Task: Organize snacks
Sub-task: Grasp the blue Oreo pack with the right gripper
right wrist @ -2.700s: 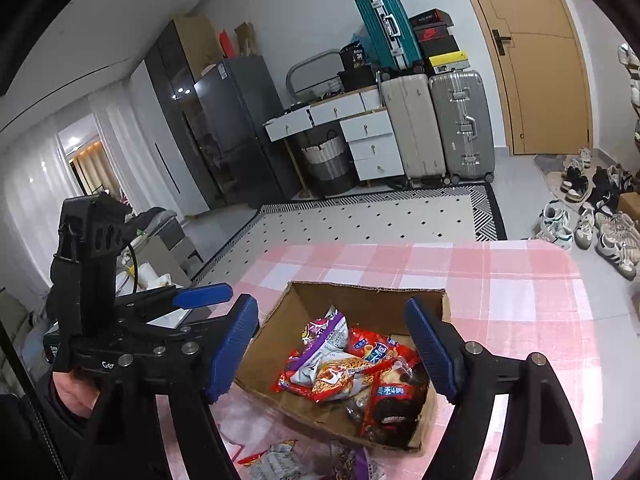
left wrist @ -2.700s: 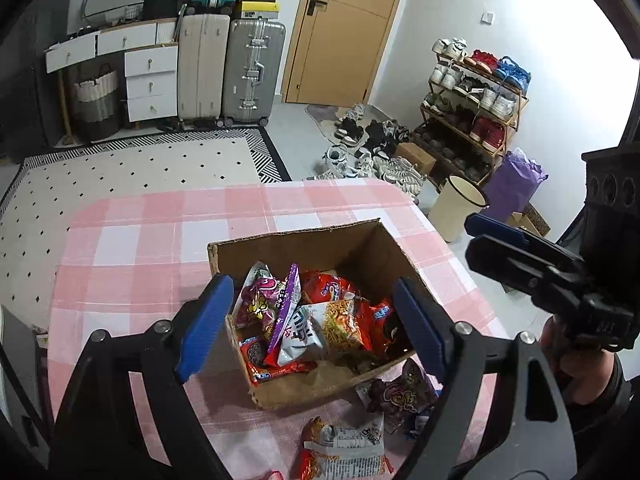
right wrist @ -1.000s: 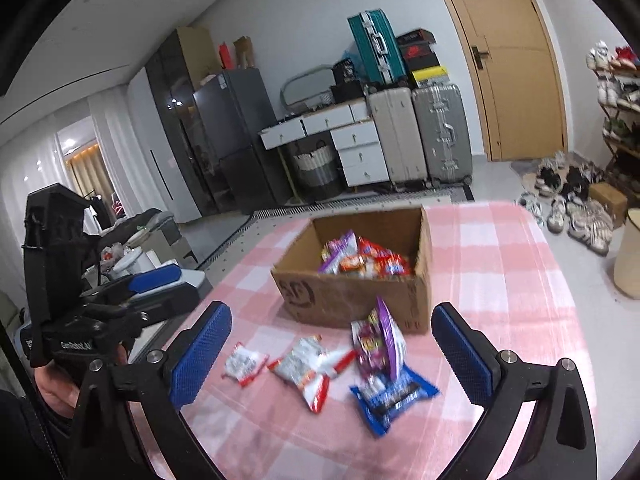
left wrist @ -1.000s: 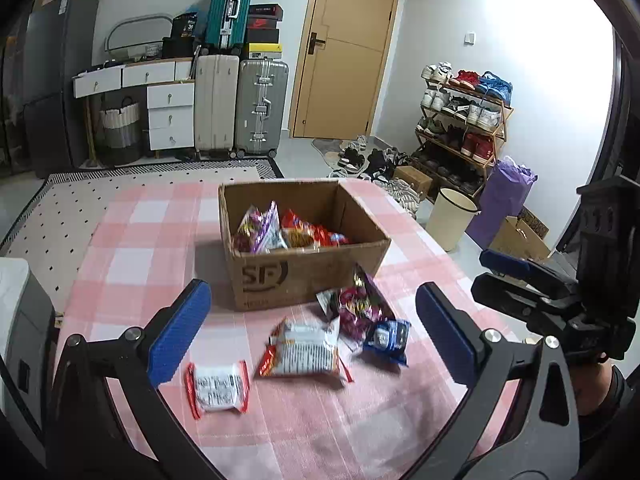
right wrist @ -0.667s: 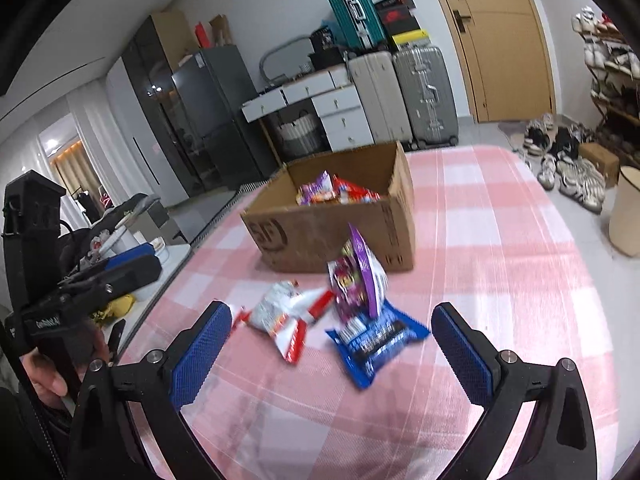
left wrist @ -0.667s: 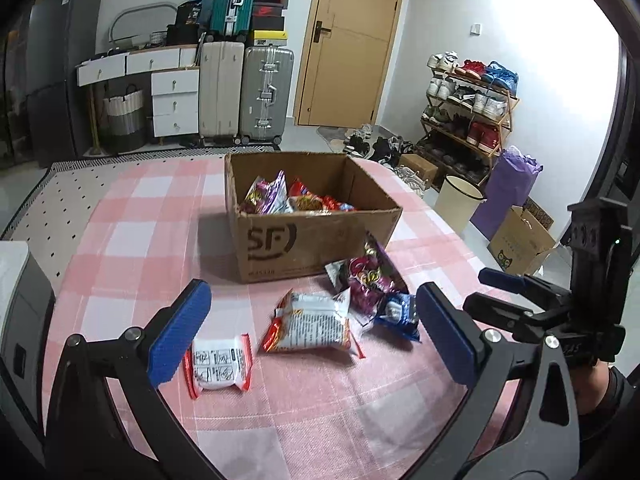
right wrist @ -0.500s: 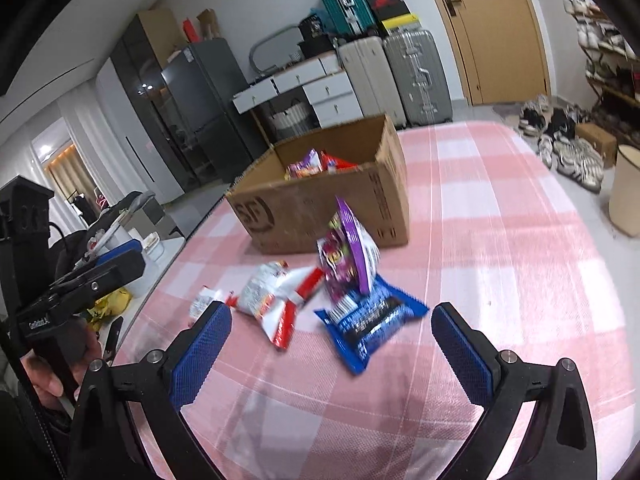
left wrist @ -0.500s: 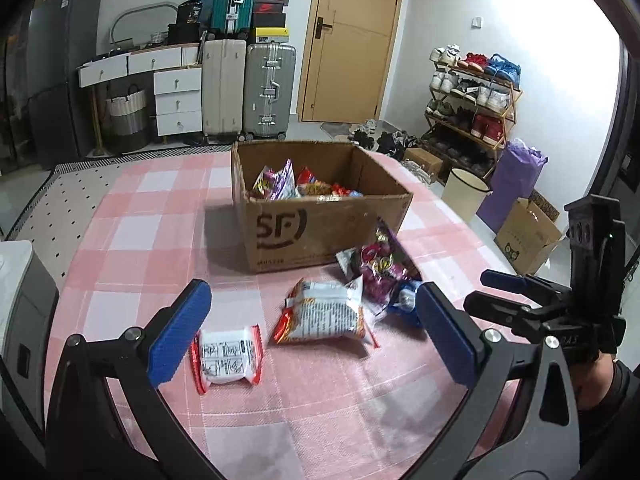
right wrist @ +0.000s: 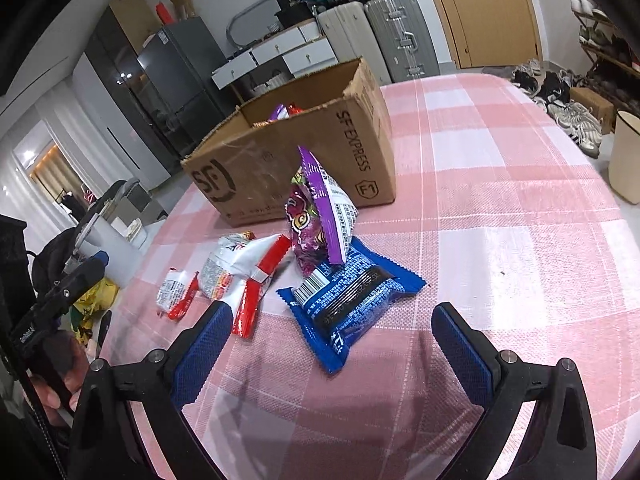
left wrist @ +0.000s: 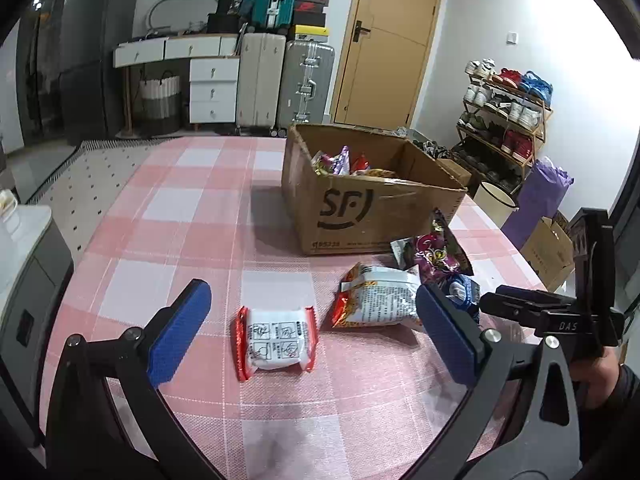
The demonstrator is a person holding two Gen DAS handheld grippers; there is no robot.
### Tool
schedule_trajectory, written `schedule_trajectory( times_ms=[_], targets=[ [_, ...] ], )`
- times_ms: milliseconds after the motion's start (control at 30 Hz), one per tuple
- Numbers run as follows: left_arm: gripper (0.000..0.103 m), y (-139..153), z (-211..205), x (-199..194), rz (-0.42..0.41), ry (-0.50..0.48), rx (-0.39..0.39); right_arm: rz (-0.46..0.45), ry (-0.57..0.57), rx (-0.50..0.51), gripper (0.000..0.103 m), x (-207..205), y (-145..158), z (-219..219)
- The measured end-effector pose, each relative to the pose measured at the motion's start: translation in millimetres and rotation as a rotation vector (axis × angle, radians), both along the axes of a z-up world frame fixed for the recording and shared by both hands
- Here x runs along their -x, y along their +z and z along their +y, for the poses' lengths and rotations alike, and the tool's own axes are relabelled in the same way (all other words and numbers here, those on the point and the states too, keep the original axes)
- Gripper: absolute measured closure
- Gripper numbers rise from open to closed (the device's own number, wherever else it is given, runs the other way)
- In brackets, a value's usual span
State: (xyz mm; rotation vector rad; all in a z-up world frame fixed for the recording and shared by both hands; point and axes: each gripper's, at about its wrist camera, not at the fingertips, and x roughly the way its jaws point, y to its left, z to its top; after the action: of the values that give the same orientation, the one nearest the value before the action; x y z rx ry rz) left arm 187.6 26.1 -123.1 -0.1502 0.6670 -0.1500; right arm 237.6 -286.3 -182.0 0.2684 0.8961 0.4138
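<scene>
Low over the pink checked table (left wrist: 192, 208), the left gripper (left wrist: 312, 336) frames a small white packet (left wrist: 276, 338) and the right gripper (right wrist: 332, 344) a blue packet (right wrist: 352, 292), both with jaws apart and empty; the cardboard box (left wrist: 360, 216) of snacks sits farther back.

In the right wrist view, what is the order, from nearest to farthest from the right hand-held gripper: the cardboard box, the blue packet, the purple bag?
From the right hand-held gripper:
1. Blue packet, flat on the table just ahead of the fingers.
2. Purple bag, leaning upright behind the packet.
3. Cardboard box, farthest, behind the bag.
</scene>
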Motion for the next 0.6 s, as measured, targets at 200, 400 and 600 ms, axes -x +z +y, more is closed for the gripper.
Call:
schedule_trajectory(
  times_ms=[200,400,600],
  targets=[
    [0.001,-7.7,6.5,-3.0,0.019,0.006,0.022,0.026,-0.004,0.007,0.002,-12.7,-9.3,5.8],
    [0.001,-13.4,8.8,-4.5,0.033,0.011,0.034,0.046,0.001,0.036,0.024,-26.4,-16.4,15.3],
    [0.001,-16.5,14.1,-4.3,0.045,0.024,0.042,0.050,-0.011,0.036,0.056,-35.0,-20.6,13.1]
  ],
)
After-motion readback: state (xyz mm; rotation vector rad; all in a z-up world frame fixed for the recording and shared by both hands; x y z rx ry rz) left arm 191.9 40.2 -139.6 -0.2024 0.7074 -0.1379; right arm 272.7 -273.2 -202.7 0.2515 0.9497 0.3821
